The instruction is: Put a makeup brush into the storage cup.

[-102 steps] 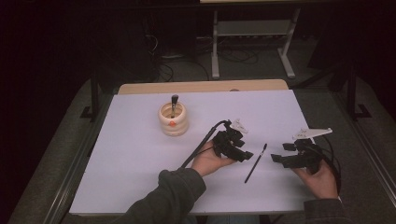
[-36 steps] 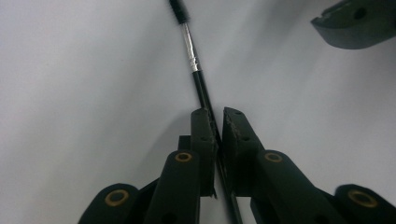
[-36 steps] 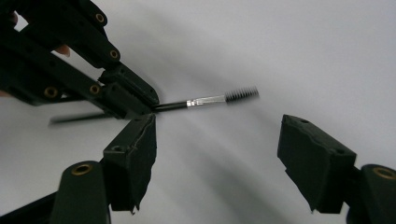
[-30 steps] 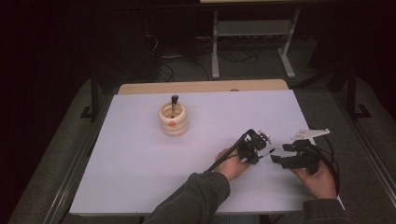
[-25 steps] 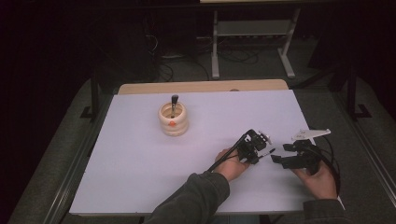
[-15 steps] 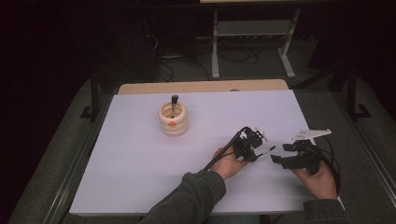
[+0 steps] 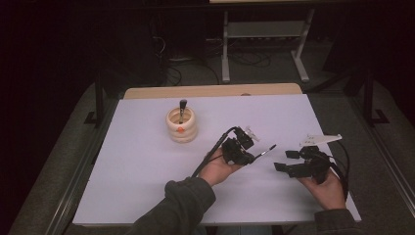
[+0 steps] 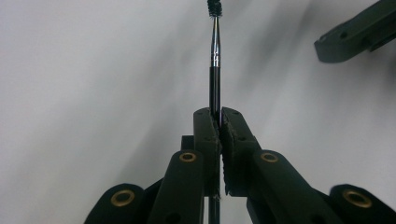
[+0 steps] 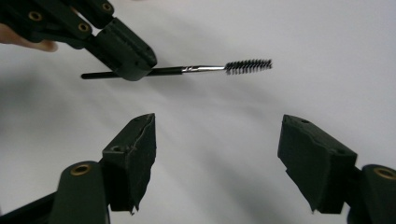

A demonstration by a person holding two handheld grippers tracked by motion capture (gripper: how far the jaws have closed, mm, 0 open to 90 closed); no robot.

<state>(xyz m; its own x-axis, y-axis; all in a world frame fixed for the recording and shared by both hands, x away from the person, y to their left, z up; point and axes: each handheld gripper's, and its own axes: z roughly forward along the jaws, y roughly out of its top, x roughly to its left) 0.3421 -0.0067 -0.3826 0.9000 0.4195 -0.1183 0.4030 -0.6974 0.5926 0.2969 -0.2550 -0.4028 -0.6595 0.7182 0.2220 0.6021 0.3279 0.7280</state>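
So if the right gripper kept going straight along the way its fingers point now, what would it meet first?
Probably the thin black brush with the bristled tip, held level across its line by the left gripper. The right gripper stands open toward it, above the white table top. Depth is unclear, so it may pass under the brush.

The high view looks forward and down on the whole tabletop (image 7: 147, 186) from afar, while both gripper views skim it closely, sharing the brush (image 8: 215, 74).
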